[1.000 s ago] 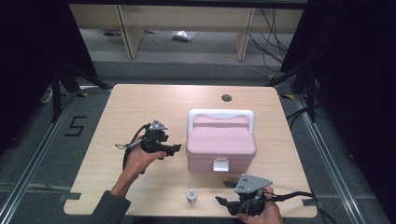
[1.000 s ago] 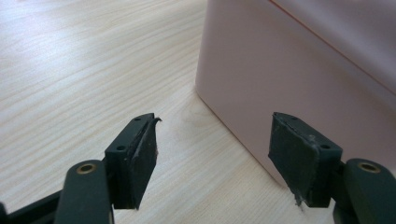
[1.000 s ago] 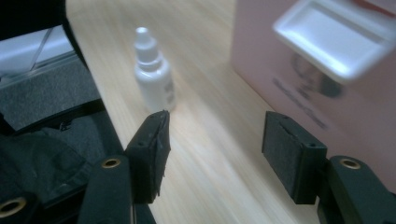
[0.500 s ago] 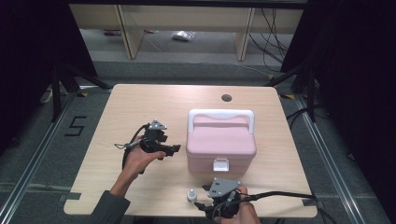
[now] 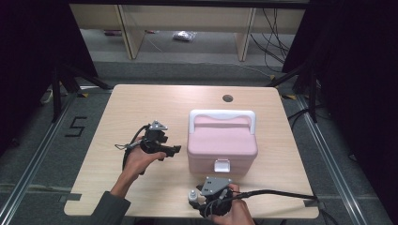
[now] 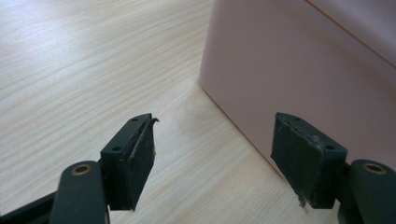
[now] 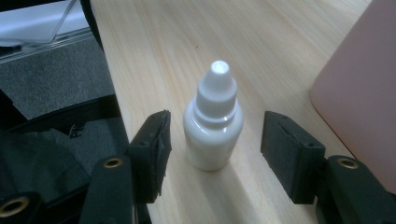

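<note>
While upright, dropper bottle [image 7: 213, 122] | between right tongs [image 7: 214, 144] | untouched

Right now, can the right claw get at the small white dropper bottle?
Probably yes. The dropper bottle stands upright on the table between the right claw's open jaws, with a gap on each side. Nothing blocks it; the pink box sits off to one side.

We're in a lab-style recording bay: pale wooden table [image 5: 141, 108] centre, black curtains [image 5: 356, 70] left and right, cables [image 5: 277, 28] trailing far right, a taped "5" [image 5: 75, 126] on grey carpet.
</note>
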Available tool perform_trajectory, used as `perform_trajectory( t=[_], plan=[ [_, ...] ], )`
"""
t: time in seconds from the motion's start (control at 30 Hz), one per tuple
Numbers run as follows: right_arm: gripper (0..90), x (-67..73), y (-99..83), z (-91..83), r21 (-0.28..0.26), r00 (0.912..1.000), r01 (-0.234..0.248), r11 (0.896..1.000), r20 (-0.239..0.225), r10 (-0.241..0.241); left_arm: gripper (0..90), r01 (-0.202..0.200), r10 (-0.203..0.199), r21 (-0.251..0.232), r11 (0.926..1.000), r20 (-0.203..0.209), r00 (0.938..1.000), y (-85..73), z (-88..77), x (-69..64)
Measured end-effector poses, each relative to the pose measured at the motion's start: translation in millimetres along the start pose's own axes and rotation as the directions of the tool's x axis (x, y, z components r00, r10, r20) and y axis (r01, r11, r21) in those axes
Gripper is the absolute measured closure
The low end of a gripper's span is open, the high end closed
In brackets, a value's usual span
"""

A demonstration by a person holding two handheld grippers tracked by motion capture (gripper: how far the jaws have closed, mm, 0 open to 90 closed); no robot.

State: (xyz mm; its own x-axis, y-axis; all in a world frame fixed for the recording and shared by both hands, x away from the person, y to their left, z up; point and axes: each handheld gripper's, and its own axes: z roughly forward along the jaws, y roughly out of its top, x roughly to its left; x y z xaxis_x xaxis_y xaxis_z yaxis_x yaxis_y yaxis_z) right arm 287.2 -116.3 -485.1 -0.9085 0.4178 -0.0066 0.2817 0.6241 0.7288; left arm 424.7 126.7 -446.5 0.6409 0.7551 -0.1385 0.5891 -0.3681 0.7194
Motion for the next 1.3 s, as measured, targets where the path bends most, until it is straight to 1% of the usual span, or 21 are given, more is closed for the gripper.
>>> perform_trajectory(
  t=[0.13,0.2,0.23,0.27,0.3,0.33,0.4,0.5,0.6,0.63,0.67,0.7,0.8,0.87,0.93,1.03,1.07,1.13,1.17,1.2,1.3],
  plan=[
    [46.9,2.0,2.6,5.7,0.017,0.9997,0.026,1.0,0.001,-0.026,29.7,-0.005,0.005,0.012,0.9999,-0.004,1.0,0.0,-0.2,-0.1],
    [50.9,4.0,3.5,8.6,0.026,0.9996,0.03,0.999,0.002,-0.03,29.6,-0.008,0.008,0.014,0.9999,0.001,1.0,0.0,0.0,-0.1],
    [56.7,2.7,4.0,11.1,0.018,0.9989,0.046,0.999,-0.007,-0.046,29.6,-0.009,0.009,0.014,0.9999,0.002,1.0,-0.2,0.6,-0.3],
    [56.7,2.7,4.0,11.1,0.018,0.9989,0.046,0.999,-0.007,-0.046,29.6,-0.009,0.009,0.014,0.9999,0.002,1.0,-0.2,0.6,-0.3],
    [60.0,0.7,3.6,11.6,0.023,0.997,0.077,0.997,-0.001,-0.077,29.6,-0.009,0.009,0.01,0.9999,0.006,0.9999,-0.5,1.5,-0.3],
    [60.0,0.7,3.6,11.6,0.023,0.997,0.077,0.997,-0.001,-0.077,29.6,-0.009,0.009,0.01,0.9999,0.006,0.9999,-0.5,1.5,-0.3],
    [60.2,2.5,3.9,10.0,0.032,0.9994,0.034,0.999,0.001,-0.034,29.6,-0.008,0.008,0.01,0.9999,0.005,1.0,-0.6,1.8,-0.6],
    [60.3,2.5,5.5,6.1,0.024,0.999,0.044,0.999,-0.01,-0.044,29.6,-0.008,0.008,0.013,0.9999,0.006,0.9999,-0.9,2.2,-0.3],
    [60.3,1.5,7.7,-6.7,0.025,0.9982,0.059,0.998,0.008,-0.059,29.6,-0.008,0.008,0.016,0.9998,0.003,1.0,-1.2,1.2,-0.8],
    [60.3,0.1,6.7,-17.5,0.017,0.9973,0.068,0.998,0.025,-0.069,29.6,-0.008,0.008,0.017,0.9998,0.003,1.0,-1.2,1.1,-0.8],
    [60.3,0.4,5.2,-24.3,0.015,0.9991,0.037,0.999,0.021,-0.038,29.6,-0.004,0.004,0.016,0.9999,0.006,1.0,-1.3,1.1,-0.9],
    [60.3,0.4,5.2,-24.3,0.015,0.9991,0.037,0.999,0.021,-0.038,29.6,-0.004,0.004,0.016,0.9999,0.006,1.0,-1.3,1.1,-0.9],
    [60.3,-6.6,-1.9,-42.0,0.015,0.9978,0.049,0.999,0.043,-0.05,29.5,-0.005,0.005,0.014,0.9999,-0.006,1.0,-1.4,0.9,-1.7],
    [60.3,-15.5,-9.6,-59.5,0.007,0.9963,0.018,1.0,0.084,-0.019,29.6,-0.009,0.009,0.012,0.9999,-0.001,1.0,-1.7,1.3,-1.8],
    [60.3,-18.5,-12.3,-64.6,0.003,0.9956,0.003,1.0,0.093,-0.003,29.5,-0.012,0.012,0.019,0.9998,0.0,0.9999,-1.5,1.4,-1.8],
    [60.3,-32.7,-24.2,-82.3,-0.004,0.9877,-0.025,1.0,0.155,0.025,29.5,-0.013,0.012,0.022,0.9997,0.002,0.9999,-2.0,1.6,-0.3],
    [60.3,-32.7,-24.2,-82.3,-0.004,0.9877,-0.025,1.0,0.155,0.025,29.6,-0.013,0.012,0.022,0.9997,0.002,0.9999,-2.0,1.6,-0.3],
    [60.3,-42.6,-34.0,-92.8,-0.004,0.9812,-0.061,0.998,0.183,0.061,29.6,-0.006,0.007,0.025,0.9997,-0.005,1.0,-2.6,1.7,0.1],
    [60.3,-42.6,-34.0,-92.8,-0.004,0.9812,-0.061,0.998,0.183,0.061,29.5,-0.006,0.007,0.025,0.9997,-0.005,1.0,-2.6,1.7,0.1],
    [60.3,-44.4,-36.8,-96.3,-0.002,0.977,-0.084,0.996,0.197,0.083,29.5,-0.006,0.006,0.024,0.9997,-0.003,1.0,-2.7,1.9,0.3],
    [60.3,-50.3,-44.1,-104.1,-0.005,0.9739,-0.091,0.996,0.208,0.09,29.6,-0.002,0.002,0.022,0.9998,0.0,1.0,-2.8,2.3,0.7]
  ],
)
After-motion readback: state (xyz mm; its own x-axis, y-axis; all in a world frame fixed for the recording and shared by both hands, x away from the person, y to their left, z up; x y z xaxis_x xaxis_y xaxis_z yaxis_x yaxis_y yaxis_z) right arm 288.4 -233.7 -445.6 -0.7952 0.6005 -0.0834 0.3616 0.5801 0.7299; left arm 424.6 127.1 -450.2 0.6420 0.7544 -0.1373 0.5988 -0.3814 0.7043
